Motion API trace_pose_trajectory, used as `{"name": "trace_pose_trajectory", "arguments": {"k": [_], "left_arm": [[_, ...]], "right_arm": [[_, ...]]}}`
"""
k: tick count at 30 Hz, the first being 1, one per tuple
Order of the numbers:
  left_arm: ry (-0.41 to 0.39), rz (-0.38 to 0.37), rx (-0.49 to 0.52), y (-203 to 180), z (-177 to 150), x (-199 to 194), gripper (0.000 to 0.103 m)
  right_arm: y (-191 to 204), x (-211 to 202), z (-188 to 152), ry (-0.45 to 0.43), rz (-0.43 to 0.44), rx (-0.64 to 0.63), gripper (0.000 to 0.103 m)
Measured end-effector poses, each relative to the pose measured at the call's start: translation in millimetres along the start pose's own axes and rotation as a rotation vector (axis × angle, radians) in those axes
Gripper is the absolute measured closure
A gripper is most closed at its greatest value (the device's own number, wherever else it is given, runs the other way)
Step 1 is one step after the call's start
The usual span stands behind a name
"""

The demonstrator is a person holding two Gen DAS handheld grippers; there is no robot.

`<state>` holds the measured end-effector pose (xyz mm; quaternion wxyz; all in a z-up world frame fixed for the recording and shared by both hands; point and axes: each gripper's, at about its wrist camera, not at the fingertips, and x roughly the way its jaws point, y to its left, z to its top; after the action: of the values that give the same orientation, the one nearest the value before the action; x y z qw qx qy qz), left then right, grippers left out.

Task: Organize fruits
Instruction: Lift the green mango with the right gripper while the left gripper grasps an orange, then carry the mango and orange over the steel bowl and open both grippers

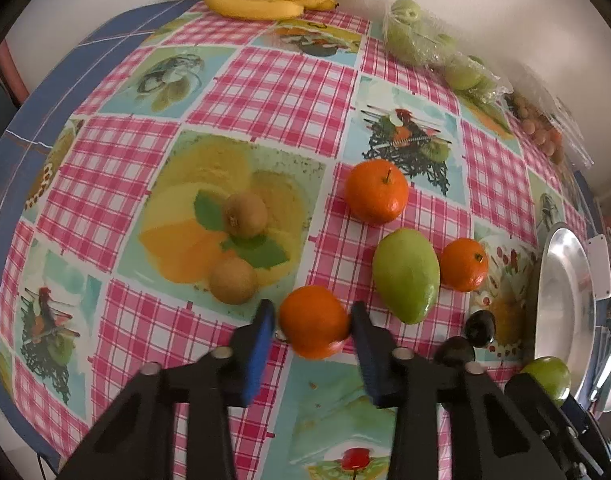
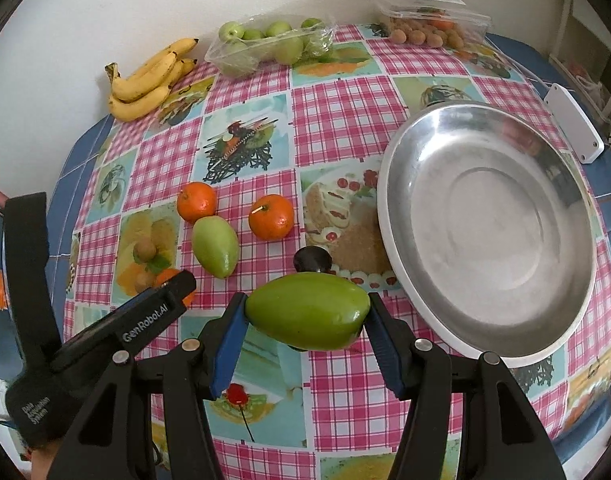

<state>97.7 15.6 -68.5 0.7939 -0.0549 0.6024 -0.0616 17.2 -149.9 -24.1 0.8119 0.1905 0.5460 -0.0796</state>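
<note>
Fruits lie scattered over a round table (image 2: 337, 408) in a pink checked cloth, with the steel bowl (image 2: 485, 224) as the biggest thing on it and the landmark for the rest. One bunch of bananas (image 2: 149, 80) sits at the far edge, well left of the bowl. One clear tray of small green fruits (image 2: 269, 42) stands behind the bowl to its left, and one clear box of small brown fruits (image 2: 429, 26) stands behind it.

Two green mangoes show. One is clamped between the blue pads of the right gripper (image 2: 307, 320), lifted just left of the bowl's near rim: call it the held mango (image 2: 307, 316). The loose mango (image 2: 215, 246) lies on the cloth further left.

Three oranges show. Two (image 2: 271, 216) (image 2: 196, 202) rest left of the bowl, and the near orange (image 1: 313, 322) sits between the pads of the left gripper (image 1: 311, 326), which touch its sides; its jaws are closed on it.

Two kiwis (image 1: 245, 214) (image 1: 232, 280) lie beyond, furthest left. One dark plum (image 2: 312, 259) rests just left of the bowl's rim.

Both grippers point steeply down at the table.
</note>
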Motion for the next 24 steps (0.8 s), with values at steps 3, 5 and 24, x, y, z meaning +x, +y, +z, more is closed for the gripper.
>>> {"name": "trace_pose_trajectory", "arguments": {"k": [3, 5, 24], "left_arm": [[-0.006, -0.003, 0.0, -0.3, 0.4, -0.8, 0.065], [-0.011, -0.006, -0.007, 0.9, -0.3, -3.7, 0.065], [-0.103, -0.047, 0.04, -28.4, 2.3, -44.1, 0.065]], "right_arm": [[-0.2, -0.3, 0.5, 0.001, 0.002, 0.001, 0.043], [-0.4, -1.2, 0.8, -0.002, 0.005, 0.002, 0.043], [-62.0, -12.6, 16.7, -0.014, -0.052, 0.144, 0.043]]}}
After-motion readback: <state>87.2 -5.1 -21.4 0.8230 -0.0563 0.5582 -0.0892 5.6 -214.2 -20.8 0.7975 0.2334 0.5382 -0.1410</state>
